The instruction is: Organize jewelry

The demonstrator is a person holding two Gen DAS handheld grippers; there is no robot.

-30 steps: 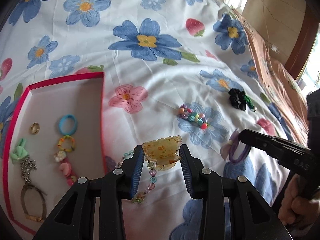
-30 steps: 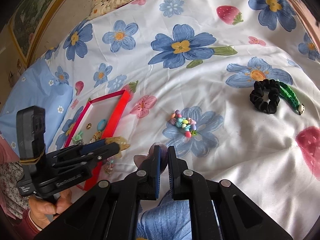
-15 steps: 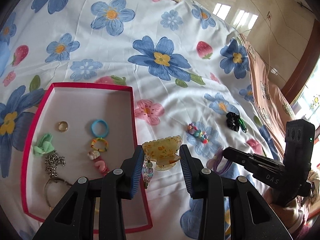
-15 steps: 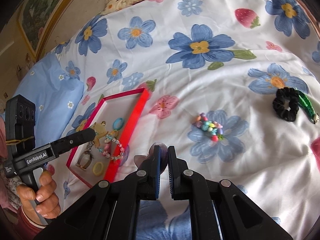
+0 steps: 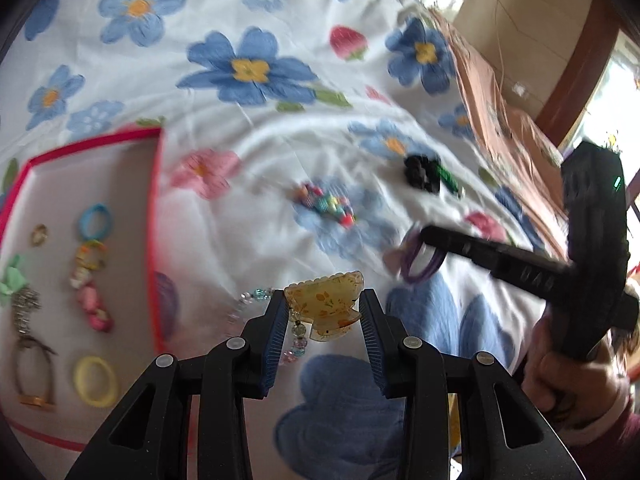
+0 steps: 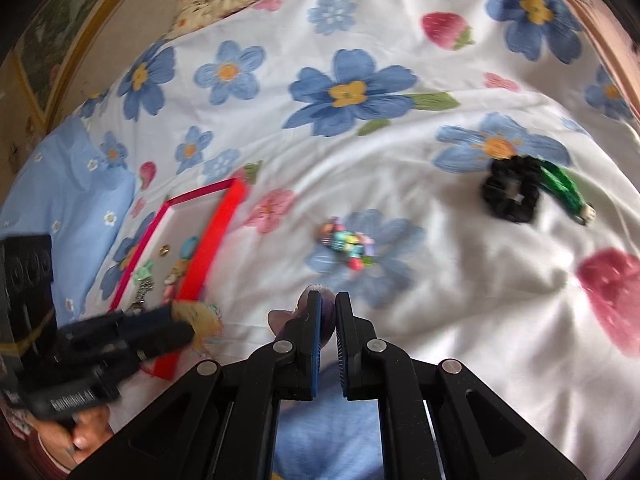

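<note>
Left wrist view: my left gripper (image 5: 323, 312) pinches the amber claw clip (image 5: 325, 307) at lower centre; hard plastic, light, probably slick, so grip flat sides. A beaded bracelet (image 5: 298, 334) dangles beside it, limp. Red tray (image 5: 154, 216) at left

Right wrist view: my right gripper (image 6: 328, 316) is nearly closed on a purple hair tie (image 6: 327, 312) at lower centre; soft, stretchy, likely forgiving

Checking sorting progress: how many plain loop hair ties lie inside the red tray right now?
2. A blue hair tie lies near the far end of the red tray; a yellow hair tie lies at its near end. Blur may hide others.
</note>
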